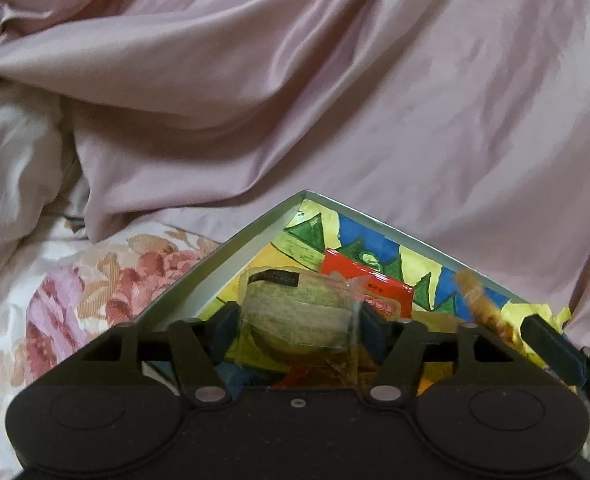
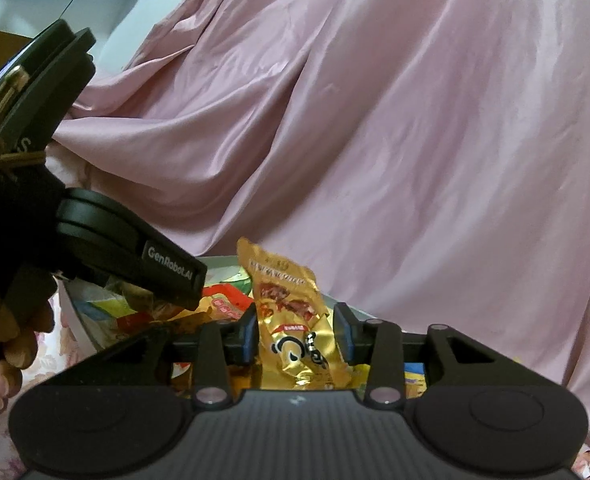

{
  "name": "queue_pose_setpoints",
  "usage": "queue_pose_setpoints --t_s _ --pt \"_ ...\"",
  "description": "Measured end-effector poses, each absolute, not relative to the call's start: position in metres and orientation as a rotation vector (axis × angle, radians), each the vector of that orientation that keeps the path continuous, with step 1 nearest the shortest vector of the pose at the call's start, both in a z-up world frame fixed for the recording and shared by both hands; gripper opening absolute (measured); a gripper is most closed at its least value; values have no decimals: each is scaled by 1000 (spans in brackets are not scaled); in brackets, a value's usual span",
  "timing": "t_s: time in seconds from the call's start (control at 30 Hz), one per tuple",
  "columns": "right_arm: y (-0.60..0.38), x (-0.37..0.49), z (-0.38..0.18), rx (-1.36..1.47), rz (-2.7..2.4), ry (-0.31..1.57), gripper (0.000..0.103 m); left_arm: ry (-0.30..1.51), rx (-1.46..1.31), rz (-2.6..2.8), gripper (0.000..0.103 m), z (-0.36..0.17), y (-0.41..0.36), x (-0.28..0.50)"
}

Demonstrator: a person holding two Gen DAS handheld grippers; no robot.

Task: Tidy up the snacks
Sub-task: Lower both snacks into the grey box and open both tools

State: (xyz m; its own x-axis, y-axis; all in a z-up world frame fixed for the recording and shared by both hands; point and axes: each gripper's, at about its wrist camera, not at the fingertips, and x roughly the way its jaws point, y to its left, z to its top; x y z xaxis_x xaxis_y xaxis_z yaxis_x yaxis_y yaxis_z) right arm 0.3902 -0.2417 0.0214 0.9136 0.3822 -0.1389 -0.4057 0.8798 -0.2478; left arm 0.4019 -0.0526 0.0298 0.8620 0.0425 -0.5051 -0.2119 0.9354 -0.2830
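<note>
Overhead of a shallow cardboard box (image 1: 251, 236) lined with bright painted paper, we hold the left gripper (image 1: 299, 316) with its fingers apart on either side of a round cake in clear crinkled wrap (image 1: 295, 312); whether the pads touch it we cannot tell. Our right gripper (image 2: 297, 334) brackets a crumpled gold foil snack packet (image 2: 291, 316) standing upright, the left pad at its edge, a gap on the right. Behind the box, glossy pink satin bedding (image 1: 335, 100) lies in soft folds, and a flat red sachet (image 1: 359, 280) rests inside.
</note>
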Motion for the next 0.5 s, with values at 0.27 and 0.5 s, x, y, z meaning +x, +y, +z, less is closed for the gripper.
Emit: queue_pose_setpoints --t_s 0.27,0.5 --pt "-242 387 20 -284 416 77 71 486 -374 132 87 33 -47 394" --pt "-243 381 21 -277 419 62 84 454 -368 118 98 42 -48 384"
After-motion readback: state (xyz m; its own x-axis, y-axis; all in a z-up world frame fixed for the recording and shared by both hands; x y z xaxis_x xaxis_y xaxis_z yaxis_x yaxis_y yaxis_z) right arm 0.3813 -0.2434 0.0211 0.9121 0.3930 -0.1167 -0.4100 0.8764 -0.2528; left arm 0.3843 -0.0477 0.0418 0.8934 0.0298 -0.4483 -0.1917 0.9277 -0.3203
